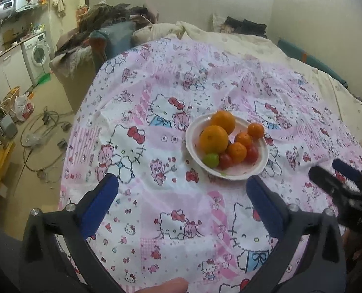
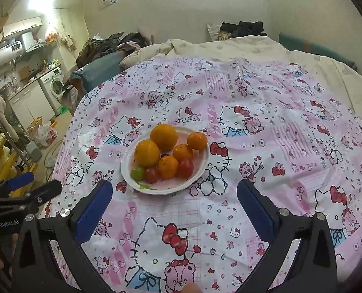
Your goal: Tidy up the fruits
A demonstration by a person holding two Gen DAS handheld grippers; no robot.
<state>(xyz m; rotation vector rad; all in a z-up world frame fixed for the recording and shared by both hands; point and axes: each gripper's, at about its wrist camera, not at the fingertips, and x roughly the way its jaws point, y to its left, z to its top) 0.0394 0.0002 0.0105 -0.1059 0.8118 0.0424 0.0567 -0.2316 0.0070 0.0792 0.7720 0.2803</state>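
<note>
All fruit sits together on 1 white plate (image 2: 202, 168), which rests on the patterned cloth (image 2: 266, 146) covering the bed; the plate's raised rim keeps the round pieces from rolling on the soft surface. Contents: 2 large oranges (image 2: 147, 153) at the far left of the plate; 3 small oranges (image 2: 168, 166) toward the right; 2 red tomatoes (image 2: 185, 168) and 1 green fruit (image 2: 137, 172) along the near rim. The pieces touch one another, so lifting 1 may disturb its neighbours.

The left gripper (image 1: 182, 190) hangs short of the plate's near edge with its jaws at full spread and nothing between them; the plate lies ahead, slightly right of centre in its view. The right gripper (image 2: 174, 193) is likewise spread wide and empty, and the plate's near rim sits just beyond its fingertips, left of centre. Both tools point downward at the plate from the same side, side by side, apart from each other.

Judgement: the fruit appears gathered as the task requires; wide, empty jaws clear of the plate suit either a release completed or an approach to a further piece; which applies cannot be told.
</note>
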